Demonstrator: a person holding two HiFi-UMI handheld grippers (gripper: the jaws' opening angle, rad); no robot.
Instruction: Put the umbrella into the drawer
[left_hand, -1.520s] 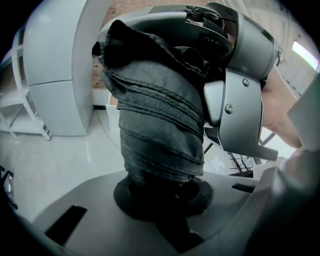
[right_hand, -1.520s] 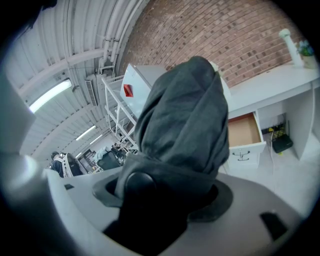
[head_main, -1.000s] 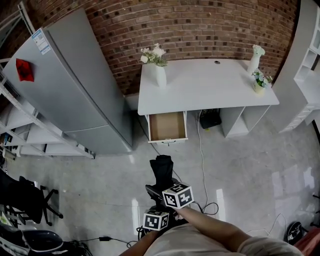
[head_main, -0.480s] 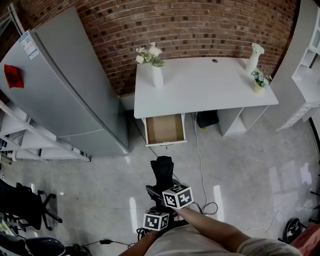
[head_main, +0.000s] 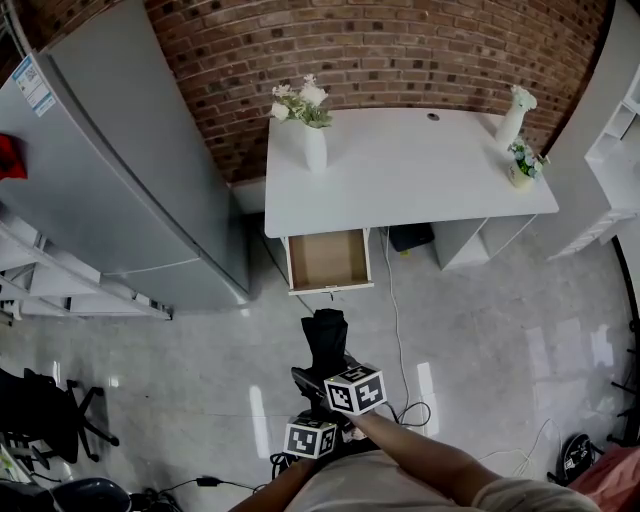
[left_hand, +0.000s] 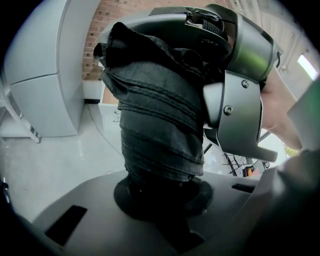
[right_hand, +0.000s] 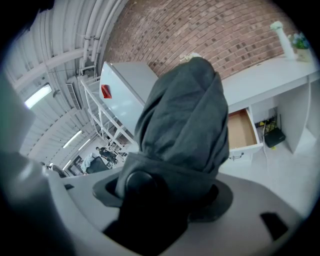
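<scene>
A folded black umbrella (head_main: 325, 342) is held upright over the grey floor, in front of the person. My left gripper (head_main: 312, 425) and right gripper (head_main: 330, 378) are both shut on its lower end, their marker cubes close together. In the left gripper view the dark fabric bundle (left_hand: 155, 120) rises from the jaws, with the right gripper (left_hand: 235, 100) clamped beside it. In the right gripper view the umbrella (right_hand: 185, 130) fills the centre. Beyond it the open wooden drawer (right_hand: 241, 131) juts from the white desk (right_hand: 280, 75). The drawer (head_main: 328, 260) looks empty.
A grey fridge (head_main: 110, 170) stands left of the desk (head_main: 400, 170). The desktop carries a flower vase (head_main: 313, 145), a white vase (head_main: 512, 115) and a small plant (head_main: 520, 165). Cables (head_main: 395, 320) trail across the floor. A metal rack (head_main: 60, 300) is left, white shelving (head_main: 615, 150) right.
The view has shifted: the fridge and rack slid left, and the desk and drawer moved slightly. Both grippers keep the same hold on the umbrella.
</scene>
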